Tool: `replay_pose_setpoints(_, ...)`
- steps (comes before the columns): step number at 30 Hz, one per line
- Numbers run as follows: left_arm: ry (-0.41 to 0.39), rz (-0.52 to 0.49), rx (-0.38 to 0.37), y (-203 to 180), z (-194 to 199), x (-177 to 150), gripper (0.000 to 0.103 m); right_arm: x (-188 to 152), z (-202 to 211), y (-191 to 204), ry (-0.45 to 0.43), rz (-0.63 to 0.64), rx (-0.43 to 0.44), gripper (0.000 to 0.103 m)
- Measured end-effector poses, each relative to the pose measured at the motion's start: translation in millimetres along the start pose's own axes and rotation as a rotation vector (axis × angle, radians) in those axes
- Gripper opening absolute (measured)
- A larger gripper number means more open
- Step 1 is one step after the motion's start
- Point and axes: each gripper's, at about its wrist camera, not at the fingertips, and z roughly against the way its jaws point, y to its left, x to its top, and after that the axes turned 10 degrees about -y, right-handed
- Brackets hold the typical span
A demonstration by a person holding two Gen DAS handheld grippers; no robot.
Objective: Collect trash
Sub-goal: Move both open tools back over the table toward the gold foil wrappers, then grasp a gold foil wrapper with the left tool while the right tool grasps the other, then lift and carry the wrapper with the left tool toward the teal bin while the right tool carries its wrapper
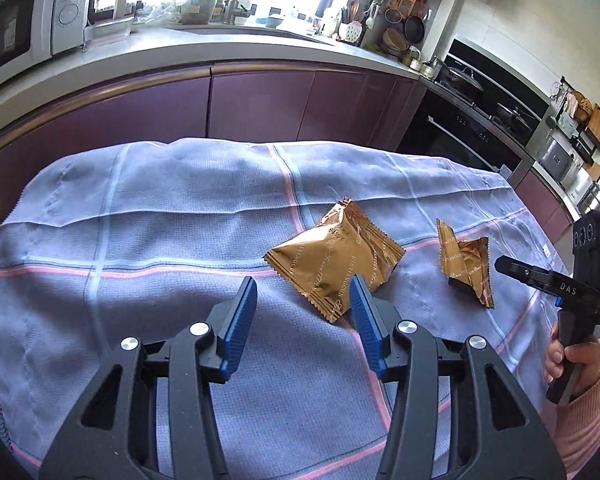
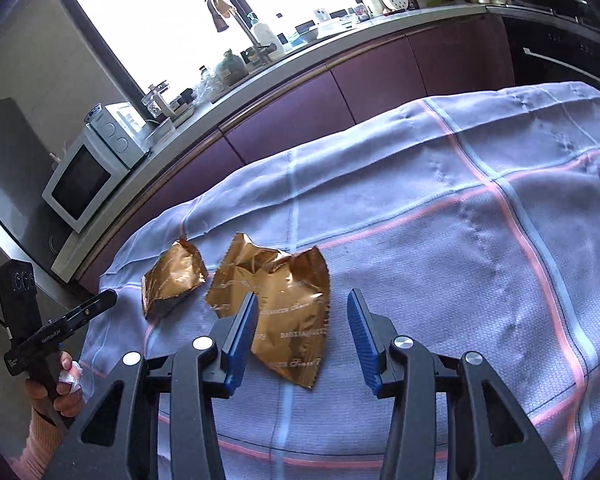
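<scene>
Two gold foil snack wrappers lie on a lilac checked cloth (image 1: 160, 208) over a table. In the left wrist view the larger wrapper (image 1: 336, 256) lies just ahead of my open left gripper (image 1: 303, 300), touching its right finger, and the smaller torn wrapper (image 1: 466, 262) lies further right. My right gripper (image 1: 512, 268) shows at the right edge, its jaws hidden. In the right wrist view my open right gripper (image 2: 303, 316) has the torn wrapper (image 2: 284, 300) between its fingers, near the left one. The other wrapper (image 2: 172, 280) lies to its left. My left gripper (image 2: 100, 304) shows at the far left.
A kitchen counter (image 1: 236, 46) with purple cabinets runs behind the table. A white microwave (image 2: 88, 176) stands on it, with a sink tap and bottles by the window. An oven and hob (image 1: 480, 120) stand at the right.
</scene>
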Motion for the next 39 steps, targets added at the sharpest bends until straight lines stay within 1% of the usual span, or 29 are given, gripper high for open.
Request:
replay_pose_setpoints(6, 0.066, 0.071, -0.034, 6, -29, -1, 0.048, -2, -11, -3, 0.023, -0.013, 0.028, 0.048)
replay_pose_setpoints(8, 0.088, 0.082, -0.054, 5, -38, -2, 0.048, -1, -14, -1, 0.025, -0.010, 0.044, 0.051)
replay_pose_setpoints(11, 0.118, 0.106, -0.076, 5, -51, -4, 0.048, 0, -19, 2, 0.034, -0.008, 0.068, 0.051)
replay_pose_setpoints(13, 0.117, 0.111, -0.080, 4, -56, -5, 0.048, 0, -21, 5, 0.038, 0.002, 0.078, 0.048)
replay_pose_setpoints(14, 0.116, 0.117, -0.085, 4, -57, -4, 0.045, -1, -23, 7, 0.043, 0.004, 0.083, 0.042)
replay_pose_setpoints(15, 0.119, 0.124, -0.092, 3, -58, -4, 0.037, -1, -24, 8, 0.049, 0.003, 0.088, 0.039)
replay_pose_setpoints(16, 0.124, 0.131, -0.096, 3, -60, -4, 0.028, -2, -25, 8, 0.054, 0.004, 0.092, 0.031)
replay_pose_setpoints(17, 0.126, 0.133, -0.095, 4, -60, -5, 0.023, -3, -26, 9, 0.059, 0.004, 0.098, 0.025)
replay_pose_setpoints(18, 0.128, 0.132, -0.092, 3, -60, -6, 0.016, -3, -26, 10, 0.061, 0.005, 0.102, 0.022)
replay_pose_setpoints(19, 0.129, 0.131, -0.089, 3, -60, -7, 0.011, -3, -26, 10, 0.060, 0.008, 0.106, 0.015)
replay_pose_setpoints(20, 0.126, 0.133, -0.089, 3, -60, -8, 0.011, -4, -26, 11, 0.063, 0.009, 0.116, 0.010)
replay_pose_setpoints(23, 0.114, 0.144, -0.101, 1, -55, -9, 0.008, -4, -24, 15, 0.062, 0.010, 0.144, 0.006)
replay_pose_setpoints(25, 0.102, 0.147, -0.111, 0, -49, -9, 0.005, -4, -21, 18, 0.059, 0.009, 0.163, 0.006)
replay_pose_setpoints(30, 0.072, 0.157, -0.138, -3, -31, -10, 0.002, -3, -15, 25, 0.043, 0.004, 0.207, 0.004)
replay_pose_setpoints(35, 0.041, 0.163, -0.145, -2, -6, -15, 0.001, -2, -9, 34, 0.037, 0.013, 0.237, 0.004)
replay_pose_setpoints(39, 0.019, 0.171, -0.147, 8, 17, -21, 0.001, -2, -4, 40, 0.031, 0.018, 0.257, 0.004)
